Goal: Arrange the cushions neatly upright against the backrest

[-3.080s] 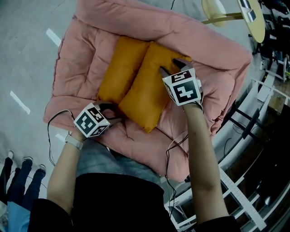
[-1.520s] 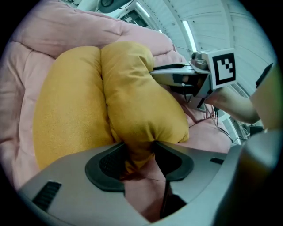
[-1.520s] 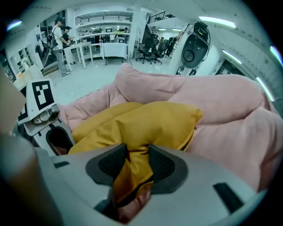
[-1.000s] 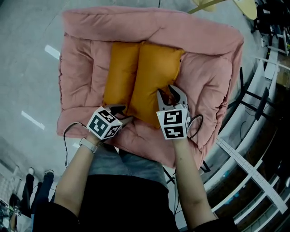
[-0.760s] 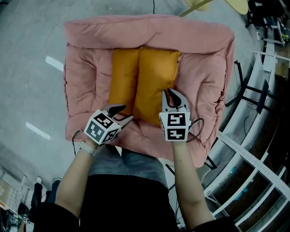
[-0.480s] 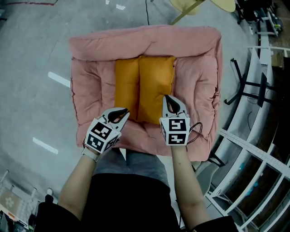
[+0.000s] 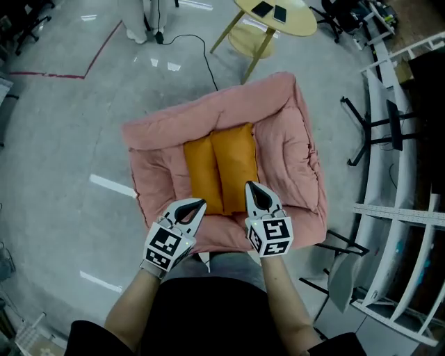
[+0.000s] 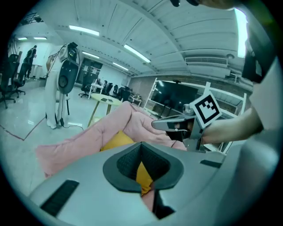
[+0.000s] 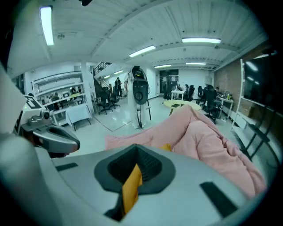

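Two orange cushions, left [image 7: 204,175] and right [image 7: 235,164], lie side by side in the middle of a pink padded seat [image 7: 281,142], their far ends against its raised back roll [image 7: 208,115]. My left gripper [image 7: 198,204] hovers shut over the seat's front edge, just short of the left cushion. My right gripper [image 7: 249,186] is shut too, over the near end of the right cushion. Neither holds anything. In the left gripper view, orange fabric [image 8: 116,140] shows beyond the shut left gripper [image 8: 142,170], with the right gripper [image 8: 170,124] beside. The right gripper [image 9: 132,176] view shows the same.
A round yellow table [image 7: 274,14] with two dark phones stands behind the seat. A black cable [image 7: 195,38] runs over the grey floor at the back left. White metal racks and stands [image 7: 396,208] line the right side. A person's legs [image 7: 149,21] show at the top.
Both grippers have shut and drawn back from the orange cushions toward the seat's front edge. The head view has pulled up and away, so the seat looks smaller.
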